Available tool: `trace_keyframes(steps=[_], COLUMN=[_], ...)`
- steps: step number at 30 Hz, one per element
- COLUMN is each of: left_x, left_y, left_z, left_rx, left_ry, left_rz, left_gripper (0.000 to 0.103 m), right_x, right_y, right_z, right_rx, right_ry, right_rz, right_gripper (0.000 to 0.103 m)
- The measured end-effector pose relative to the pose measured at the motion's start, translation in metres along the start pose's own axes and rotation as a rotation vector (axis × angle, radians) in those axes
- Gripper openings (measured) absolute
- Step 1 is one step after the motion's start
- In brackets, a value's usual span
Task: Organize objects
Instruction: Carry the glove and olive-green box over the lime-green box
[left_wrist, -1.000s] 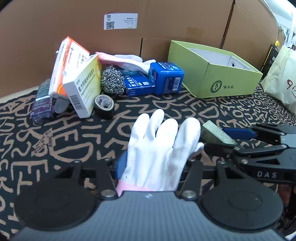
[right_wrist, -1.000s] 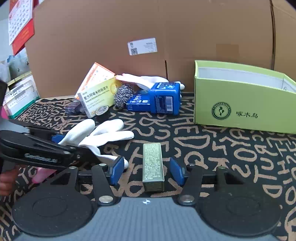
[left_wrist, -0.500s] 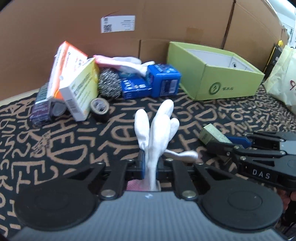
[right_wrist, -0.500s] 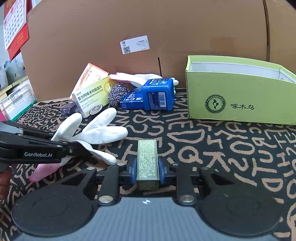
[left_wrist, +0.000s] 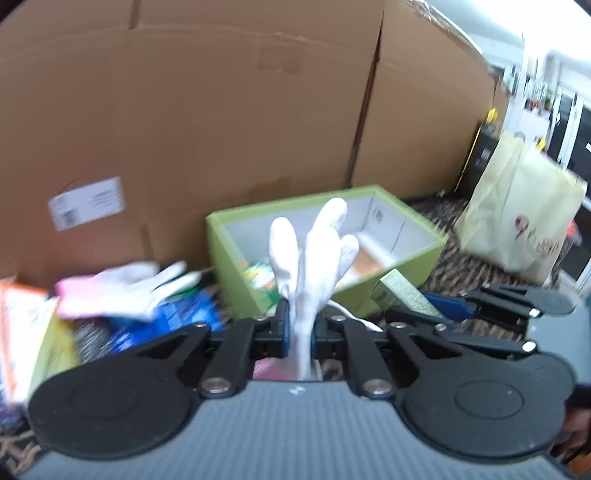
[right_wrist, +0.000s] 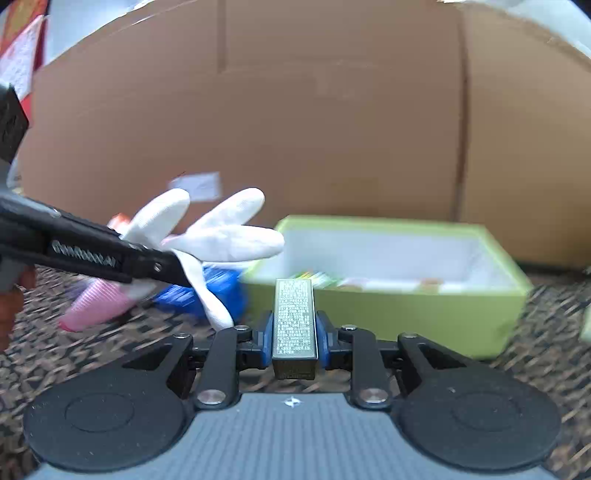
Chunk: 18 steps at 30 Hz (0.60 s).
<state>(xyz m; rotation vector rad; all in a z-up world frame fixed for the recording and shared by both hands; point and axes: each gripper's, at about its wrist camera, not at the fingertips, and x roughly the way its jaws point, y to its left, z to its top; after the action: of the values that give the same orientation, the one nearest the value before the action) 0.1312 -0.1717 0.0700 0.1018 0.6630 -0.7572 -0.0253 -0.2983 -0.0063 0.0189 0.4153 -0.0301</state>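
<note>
Cardboard wall (right_wrist: 332, 129) backs a green box (right_wrist: 424, 314). Left gripper (left_wrist: 298, 328) clamps a white glove (left_wrist: 314, 251); right gripper (right_wrist: 294, 334) clamps a small metallic box (right_wrist: 294, 314).

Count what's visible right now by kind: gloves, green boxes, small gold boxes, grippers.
Gloves: 2, white glove in the left gripper, second glove on the pile
Green box: 1
Small gold box: 1, in the right gripper
Grippers: 2
Total: 6
</note>
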Motion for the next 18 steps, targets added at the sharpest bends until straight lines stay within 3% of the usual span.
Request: trace_keyframes(steps=[2,5,9,18], left_x=[0.017,0.05,0.099,0.17], left_y=[-0.007,-0.016,-0.016,-0.028], left_z=[0.018,0.042,0.063,0.065], left_rx=[-0.014,-0.003,-0.053,-0.013], left_ry=[-0.002,-0.017,0.016,0.06], left_rz=[-0.024,0.031,0.025,0.054], left_gripper=[0.009,0.009,0.009,0.01], right_x=[0.005,0.018,0.044,0.096], right_y=[-0.016,-0.041,-0.07,-0.113], right_z=[0.01,0.022,0.03,0.033], right_rx=[0.004,0.014,0.024,0.047], right_ry=[-0.018,-0.038,-0.035,0.014], right_rz=[-0.048,-0.111,-0.178,-0.233], right_gripper=[0.027,0.027,0.027,0.027])
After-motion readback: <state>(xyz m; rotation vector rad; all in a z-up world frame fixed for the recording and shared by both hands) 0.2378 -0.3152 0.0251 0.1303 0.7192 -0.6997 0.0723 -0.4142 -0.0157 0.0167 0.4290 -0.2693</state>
